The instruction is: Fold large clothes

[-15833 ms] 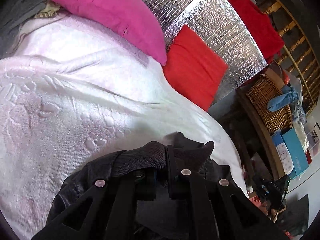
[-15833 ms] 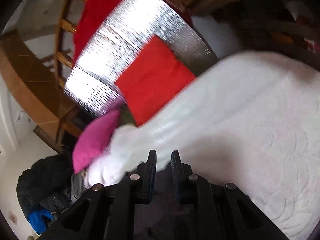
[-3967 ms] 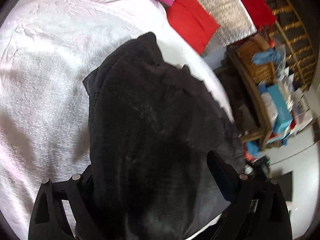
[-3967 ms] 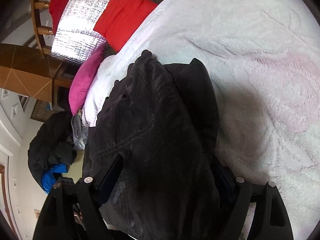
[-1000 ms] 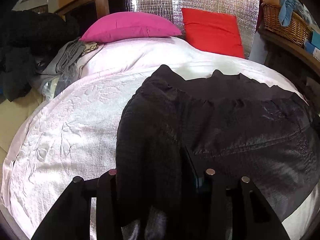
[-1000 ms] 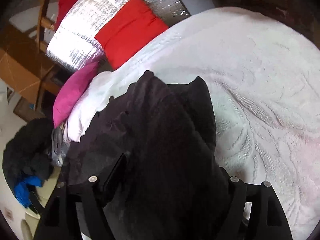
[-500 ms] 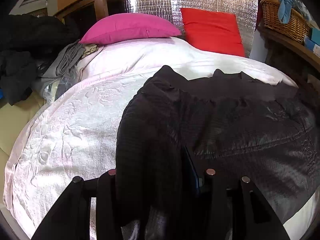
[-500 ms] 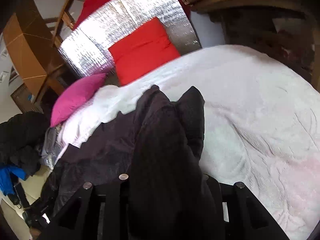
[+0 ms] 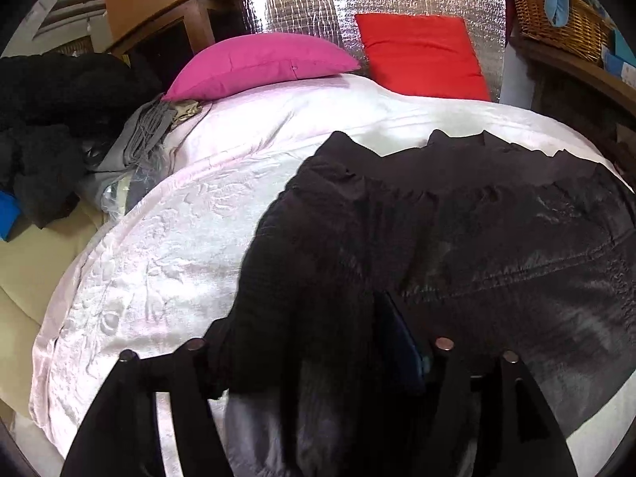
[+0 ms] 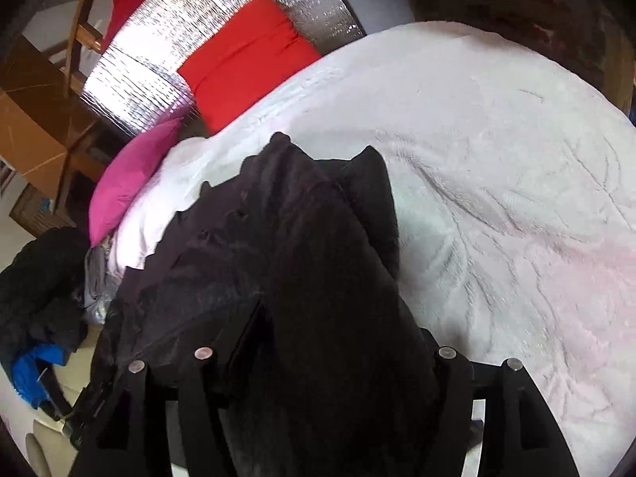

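Black quilted jacket spread over white bedspread at frame centre, bunched between wide-apart fingers of left gripper and right gripper, grip itself hidden, presumably lifting near edge to fold toward pink pillow.

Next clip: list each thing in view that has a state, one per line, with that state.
Black garment: spread on the bed, near edge bunched between both grippers.
Left gripper: fingers apart, garment between them.
Right gripper: fingers apart, garment between them.
Pink pillow: lying flat.
Red pillow: leaning upright.
White cover: spread, wrinkled.
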